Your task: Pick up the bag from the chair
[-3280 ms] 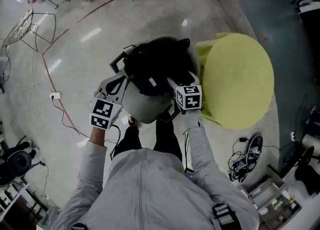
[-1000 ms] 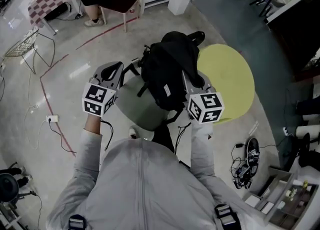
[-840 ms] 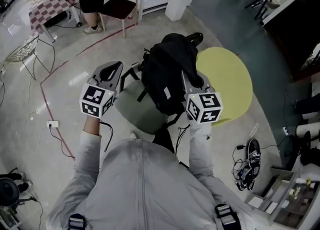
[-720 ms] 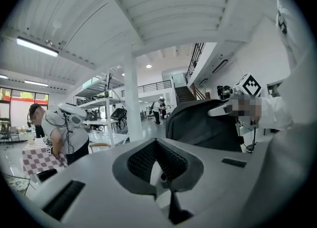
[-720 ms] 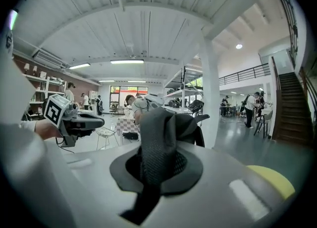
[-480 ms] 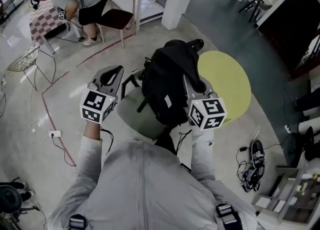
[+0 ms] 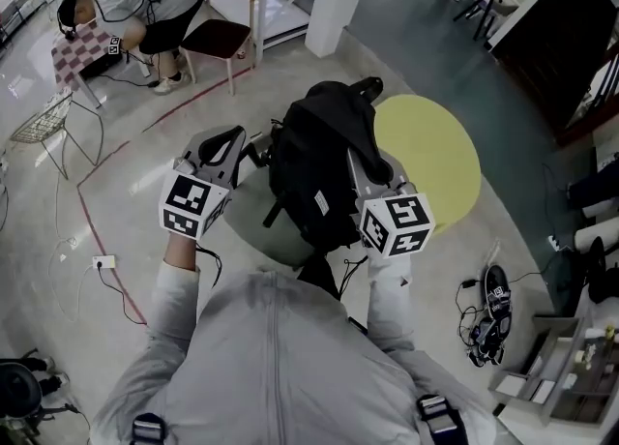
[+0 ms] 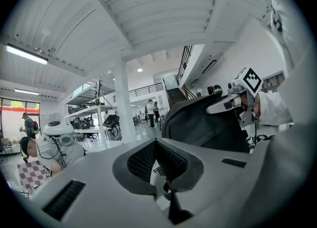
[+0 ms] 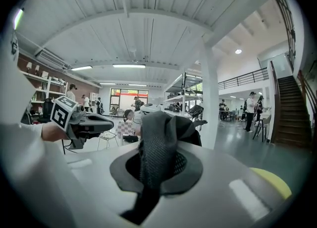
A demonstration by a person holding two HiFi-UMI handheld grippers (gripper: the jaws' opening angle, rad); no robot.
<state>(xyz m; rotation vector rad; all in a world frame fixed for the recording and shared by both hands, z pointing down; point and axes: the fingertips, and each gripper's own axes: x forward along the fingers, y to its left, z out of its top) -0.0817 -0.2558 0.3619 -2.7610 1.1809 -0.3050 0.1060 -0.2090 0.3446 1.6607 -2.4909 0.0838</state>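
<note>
Head view: bag [image 7: 319,158] is over the far-right edge of the surface [image 7: 253,228] (grey-green chair seat). It's black and bunched, with its long axis running from near edge to far edge.

Right tool [image 9: 156,162] is clenched on the bag's mesh strap [image 9: 154,138]. The right gripper view shows the strap pinched between the pads and running up out of the jaws.

Left tool [image 8: 156,146] is closed with the pads meeting at the tips, and I see nothing of the bag between them. A thin dark line low in the gap might be tool wiring, can't say. It hovers over the left edge of the surface.

Key relation: the bag body lies between the two tools, just beside the left tool on its right. The right hand is the one actually on it.

Height: top-down is poor for this. Both gripper views put the bag up at horizon level with ceiling behind, so I judge it's clear of the seat or close to it, hanging from the right tool alone.

Next move, my read: lift straight up and toward the near edge. The load is on one strap, so the bag can swing toward the yellow round top [image 7: 430,153] past the right edge. For a second hold, the left tool has to open and go right. Soft mesh could creep through the pads.
</note>
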